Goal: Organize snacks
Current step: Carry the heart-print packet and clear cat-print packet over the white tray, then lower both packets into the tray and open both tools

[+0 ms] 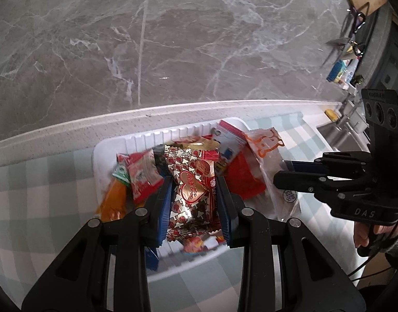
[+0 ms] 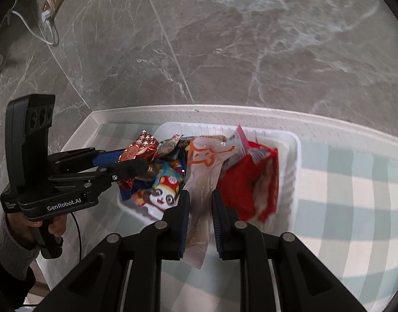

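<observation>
light: soft, even | glare: foil wrapper [image 1: 191, 187] | blur: packets smeared | edges: fisheye-bent, dark

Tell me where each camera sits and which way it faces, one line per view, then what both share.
Left wrist: on the left gripper, looking down at the white tray; its jaws grip a heart-print packet; the right gripper and a hand show at right.
Right wrist: on the right gripper, looking down at the tray; its jaws pinch a clear bag; the left gripper and a sleeve show at left.
Shared: tray, snacks, checked cloth, marble floor.
</observation>
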Motion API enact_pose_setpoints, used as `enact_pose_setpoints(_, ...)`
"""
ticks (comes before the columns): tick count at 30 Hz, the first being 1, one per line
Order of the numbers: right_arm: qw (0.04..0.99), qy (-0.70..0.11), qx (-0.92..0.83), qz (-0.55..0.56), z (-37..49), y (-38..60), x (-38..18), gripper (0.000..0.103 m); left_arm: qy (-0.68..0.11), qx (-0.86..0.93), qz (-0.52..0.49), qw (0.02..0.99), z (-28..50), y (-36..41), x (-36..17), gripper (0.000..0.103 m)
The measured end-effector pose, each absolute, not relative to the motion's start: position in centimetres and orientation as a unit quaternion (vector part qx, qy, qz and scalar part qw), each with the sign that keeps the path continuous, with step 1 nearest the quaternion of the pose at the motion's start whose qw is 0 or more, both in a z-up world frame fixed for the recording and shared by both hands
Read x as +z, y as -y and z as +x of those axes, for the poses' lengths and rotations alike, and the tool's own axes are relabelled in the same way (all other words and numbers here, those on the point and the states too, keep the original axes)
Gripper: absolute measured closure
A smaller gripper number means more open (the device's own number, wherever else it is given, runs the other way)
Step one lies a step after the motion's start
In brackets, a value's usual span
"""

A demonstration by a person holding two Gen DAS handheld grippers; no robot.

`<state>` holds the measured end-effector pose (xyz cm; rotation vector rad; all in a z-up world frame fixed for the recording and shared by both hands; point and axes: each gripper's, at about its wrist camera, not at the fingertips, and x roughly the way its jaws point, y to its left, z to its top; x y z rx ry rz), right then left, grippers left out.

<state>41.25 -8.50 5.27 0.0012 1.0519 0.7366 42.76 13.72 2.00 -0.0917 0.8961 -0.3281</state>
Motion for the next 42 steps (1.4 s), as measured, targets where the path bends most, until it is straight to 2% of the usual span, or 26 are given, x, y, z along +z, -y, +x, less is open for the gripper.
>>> enact_pose_setpoints(16,0.798,-0.493,0.342,-0.055,44.1,5.7,2.5,0.084,-0.446,-0.115,-0.038,0.887,46.6,-13.9,-0.9,0.073)
enact_pose_setpoints(24,0.803,-0.488,0.334,-0.078,44.2,5.1,1.8,0.08,-0.455,-0.097,-0.021,0.885,47.8,-12.9,-2.3,0.072)
enact_pose_setpoints(26,0.805,-0.484,0.333,-0.081,44.1,5.2,1.8,0.076,-0.455,-0.094,-0.022,0.885,47.7,-13.1,-2.5,0.062)
enact_pose_setpoints(29,0.807,-0.481,0.333,-0.08,44.0,5.3,2.1,0.068,-0.45,-0.09,-0.021,0.888,47.6,-12.8,-2.4,0.06)
enact_pose_setpoints(34,0.811,-0.472,0.336,-0.077,43.4,5.6,2.8,0.066,-0.444,-0.079,-0.018,0.892,47.2,-13.0,-2.0,0.054)
enact_pose_setpoints(36,0.814,-0.467,0.337,-0.074,43.0,5.8,3.2,0.064,-0.441,-0.076,-0.018,0.894,47.0,-13.0,-1.7,0.05)
enact_pose_setpoints(38,0.816,-0.463,0.338,-0.071,42.6,6.0,3.7,0.062,-0.437,-0.075,-0.018,0.896,46.7,-13.2,-1.2,0.042)
enact_pose_setpoints(42,0.819,-0.458,0.339,-0.065,41.9,6.4,4.4,0.062,-0.427,-0.065,-0.015,0.902,46.0,-13.3,0.0,0.038)
